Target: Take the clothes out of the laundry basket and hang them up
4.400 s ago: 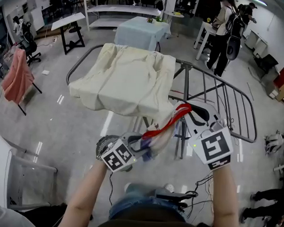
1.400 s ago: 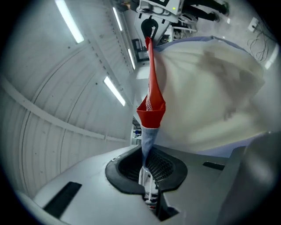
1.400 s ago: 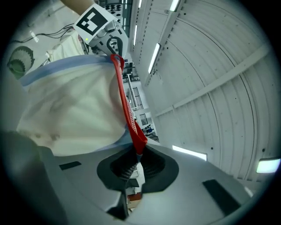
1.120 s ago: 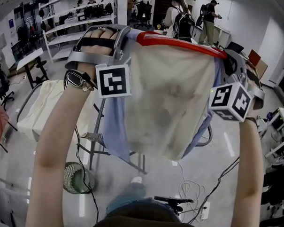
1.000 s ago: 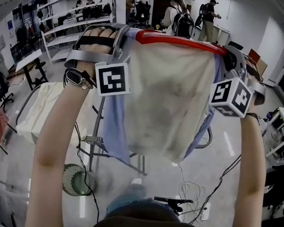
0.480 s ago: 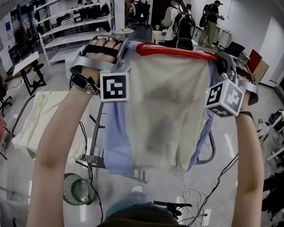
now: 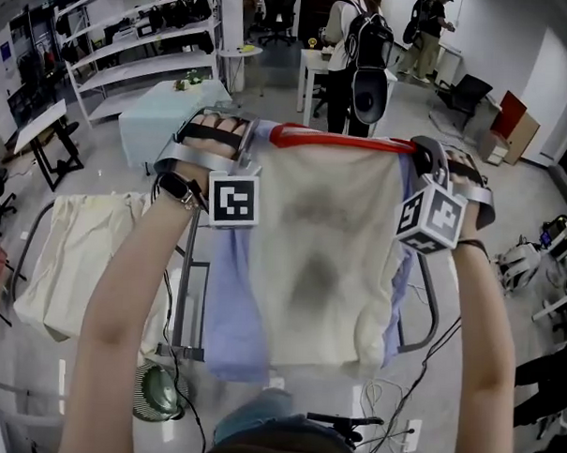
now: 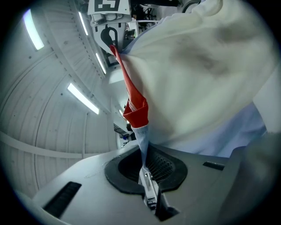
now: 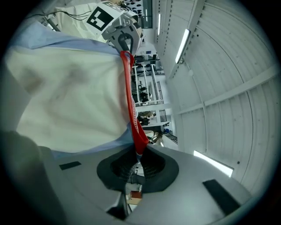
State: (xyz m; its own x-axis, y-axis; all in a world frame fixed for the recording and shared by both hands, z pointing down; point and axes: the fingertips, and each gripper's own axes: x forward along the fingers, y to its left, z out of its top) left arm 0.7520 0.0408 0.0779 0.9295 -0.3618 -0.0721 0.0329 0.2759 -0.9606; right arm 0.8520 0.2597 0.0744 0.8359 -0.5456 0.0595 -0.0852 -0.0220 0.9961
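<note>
- My left tool (image 7: 255,135) and right tool (image 7: 418,150) each pinch the cream-and-blue garment's (image 7: 320,260) red band (image 7: 339,139).
- I want it taut and level over the grey metal drying rack (image 7: 429,304).

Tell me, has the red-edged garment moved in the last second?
Yes. The garment has come down: its red edge was level with the white shelves, now it sits below them, nearer the drying rack.

A metal drying rack (image 7: 187,292) stands on the grey floor (image 7: 79,390). A cream cloth (image 7: 71,259) lies draped over the rack's left section, hanging past its edge. On the floor just beside the rack's foot are a small round fan (image 7: 159,394) and loose cables (image 7: 386,394).
</note>
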